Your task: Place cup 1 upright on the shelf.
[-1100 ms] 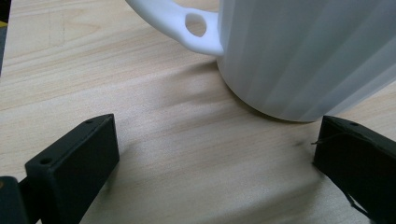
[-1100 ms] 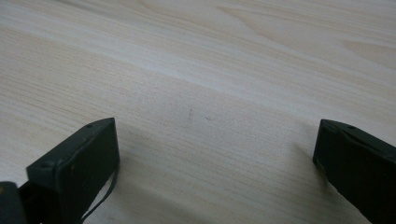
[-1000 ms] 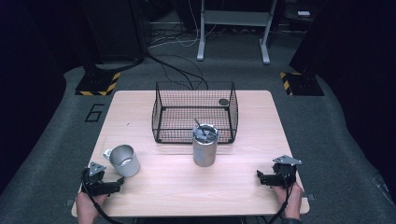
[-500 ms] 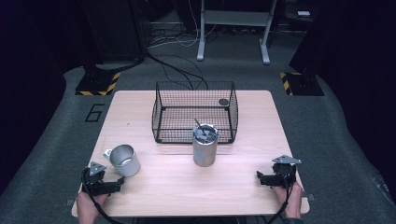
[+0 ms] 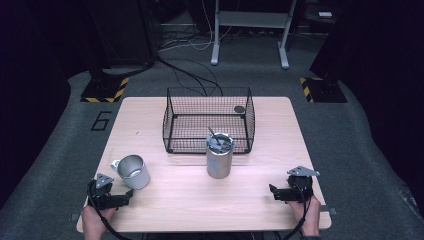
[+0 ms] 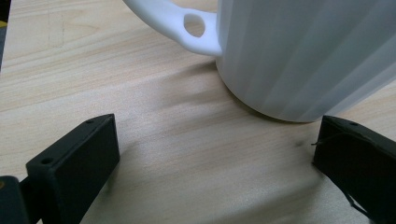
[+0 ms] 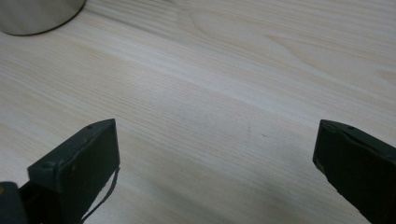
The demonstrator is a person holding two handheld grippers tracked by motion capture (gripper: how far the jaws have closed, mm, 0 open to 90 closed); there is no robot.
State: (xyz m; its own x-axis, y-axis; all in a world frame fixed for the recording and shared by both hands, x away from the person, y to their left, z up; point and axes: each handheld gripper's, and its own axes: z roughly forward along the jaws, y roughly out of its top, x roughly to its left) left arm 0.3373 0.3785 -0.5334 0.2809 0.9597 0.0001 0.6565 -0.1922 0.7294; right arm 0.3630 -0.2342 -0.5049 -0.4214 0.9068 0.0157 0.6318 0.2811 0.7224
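A white ribbed mug [image 5: 132,171] stands upright near the table's front left, its handle pointing left; it looms close in the left gripper view [image 6: 303,51]. My left gripper [image 5: 125,199] lies on the table just in front of the mug, open, nothing between its jaws [image 6: 215,158]. A metal canister [image 5: 219,155] with a dark utensil in it stands mid-table; its base shows at the top left of the right gripper view [image 7: 37,16]. My right gripper [image 5: 274,192] rests at the front right, open over bare wood [image 7: 215,154].
A black wire basket [image 5: 208,120] stands behind the canister, with a small dark round object [image 5: 239,109] at its back right corner. The wooden table [image 5: 175,200] ends close behind both hands. Cables and a desk frame lie on the floor beyond.
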